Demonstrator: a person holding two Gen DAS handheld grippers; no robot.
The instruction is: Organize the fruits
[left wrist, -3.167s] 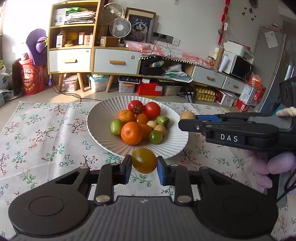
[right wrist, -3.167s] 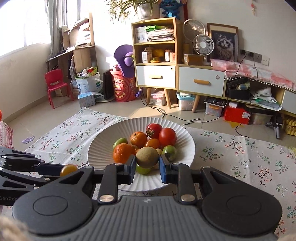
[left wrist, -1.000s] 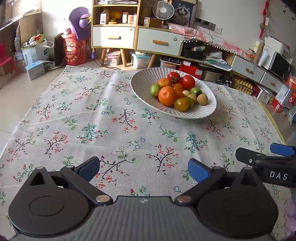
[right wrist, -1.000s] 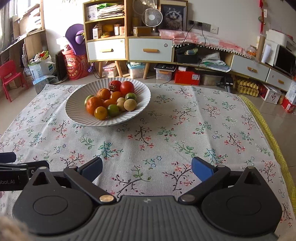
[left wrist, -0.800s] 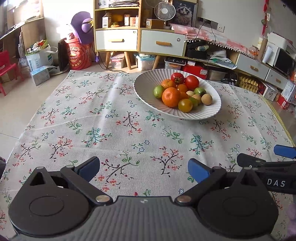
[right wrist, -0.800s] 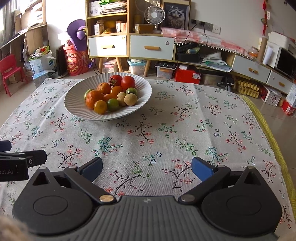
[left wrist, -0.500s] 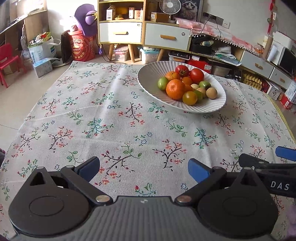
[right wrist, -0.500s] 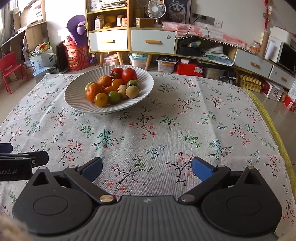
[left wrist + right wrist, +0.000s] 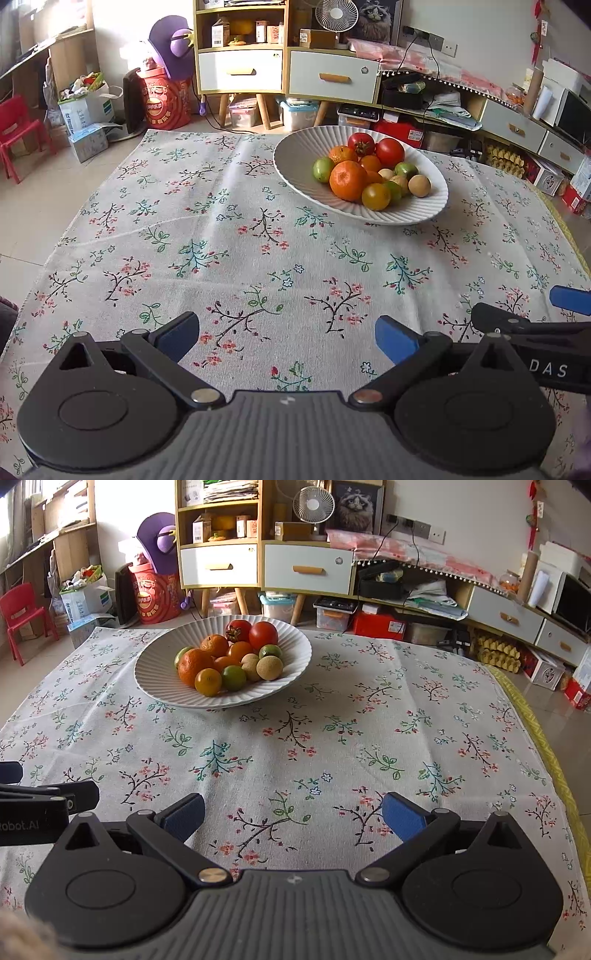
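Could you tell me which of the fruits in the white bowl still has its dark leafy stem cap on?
The red tomato at the back of the bowl, left of the smooth red tomato, shows a dark cap.

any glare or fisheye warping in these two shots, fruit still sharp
Left wrist view: window glare blows out the upper left, cabinet lines bow, fruit in the bowl sharp. Right wrist view: same washed-out upper left, tablecloth edges curve, fruit crisp.

left gripper [image 9: 286, 334] empty, fingers spread | fruits [image 9: 364, 173] in bowl [image 9: 295, 162]
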